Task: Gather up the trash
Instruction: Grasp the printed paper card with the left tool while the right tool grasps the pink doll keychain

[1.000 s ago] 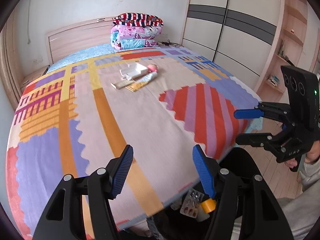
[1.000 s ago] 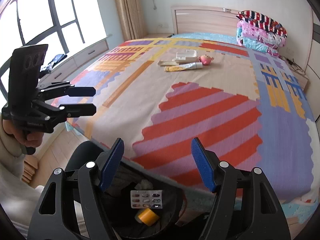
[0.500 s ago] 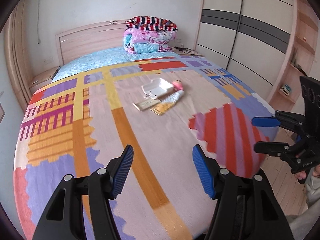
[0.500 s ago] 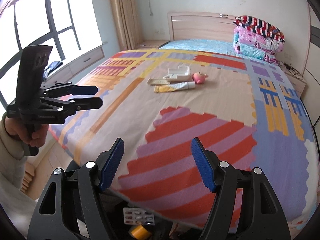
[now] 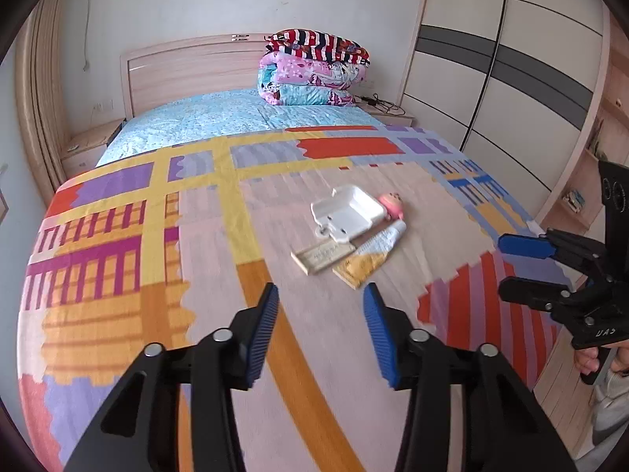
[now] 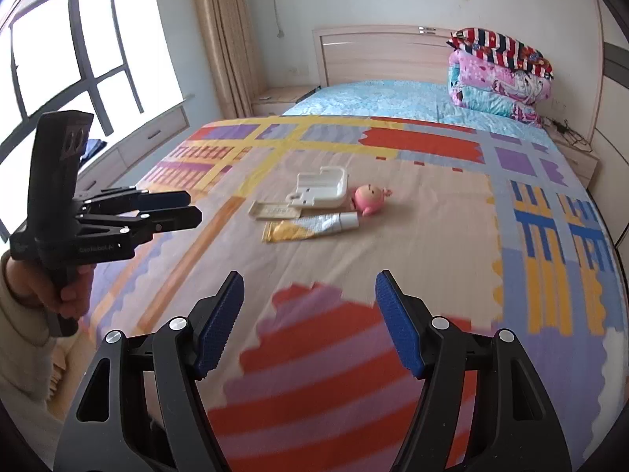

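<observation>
A small pile of items lies mid-bed: a white plastic tray (image 5: 348, 212) (image 6: 320, 188), a flat beige box (image 5: 322, 255) (image 6: 273, 209), a yellow-and-white tube (image 5: 371, 249) (image 6: 310, 227) and a pink doll head (image 5: 391, 204) (image 6: 369, 198). My left gripper (image 5: 320, 326) is open and empty above the bedspread, short of the pile; it also shows in the right wrist view (image 6: 188, 208). My right gripper (image 6: 308, 320) is open and empty over the bed's foot; it also shows in the left wrist view (image 5: 523, 265).
The patterned bedspread (image 5: 157, 275) covers a wide bed. Folded quilts (image 5: 314, 70) are stacked at the wooden headboard (image 6: 377, 55). Wardrobe doors (image 5: 511, 90) stand to the right, a window (image 6: 59, 59) and low drawers to the left.
Both grippers moved up and forward over the bed toward the pile. The black bin with pill packs below the bed's foot has dropped out of view. Both stayed open.
</observation>
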Demonstrator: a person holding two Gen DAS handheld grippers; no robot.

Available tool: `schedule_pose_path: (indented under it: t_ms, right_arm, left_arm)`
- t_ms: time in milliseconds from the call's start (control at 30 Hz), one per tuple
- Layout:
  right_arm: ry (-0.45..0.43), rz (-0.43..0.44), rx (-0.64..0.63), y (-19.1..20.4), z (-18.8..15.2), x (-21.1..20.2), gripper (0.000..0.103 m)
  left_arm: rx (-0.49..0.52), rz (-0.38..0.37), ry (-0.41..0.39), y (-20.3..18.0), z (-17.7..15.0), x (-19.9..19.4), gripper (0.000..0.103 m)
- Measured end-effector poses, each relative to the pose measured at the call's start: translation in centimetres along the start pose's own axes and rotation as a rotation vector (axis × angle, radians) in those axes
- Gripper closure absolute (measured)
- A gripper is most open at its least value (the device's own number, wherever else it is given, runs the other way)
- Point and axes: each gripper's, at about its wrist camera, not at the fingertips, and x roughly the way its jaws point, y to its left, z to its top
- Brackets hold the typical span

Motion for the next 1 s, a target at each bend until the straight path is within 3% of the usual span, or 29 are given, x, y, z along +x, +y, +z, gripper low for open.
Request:
schedule_pose_path:
  t_ms: [500,700,1000]
  right_arm:
    - [0.048,-0.030,0.104,-3.3,4.5,6.0,0.043]
    - [0.086,-0.086,0.108,-4.1,5.2,8.3,0.057]
    - [0.097,-0.061,0.145,-4.8,5.2,9.8,0.068]
  left_arm:
    - [-0.050,-0.008,0.039,1.9,2.0,4.6,0.071]
    - [-0.064,-0.005,0.051,2.3,1.8,5.4,0.075]
    - [-0.037,0.010,0.065,1.6,1.3,7.0,0.076]
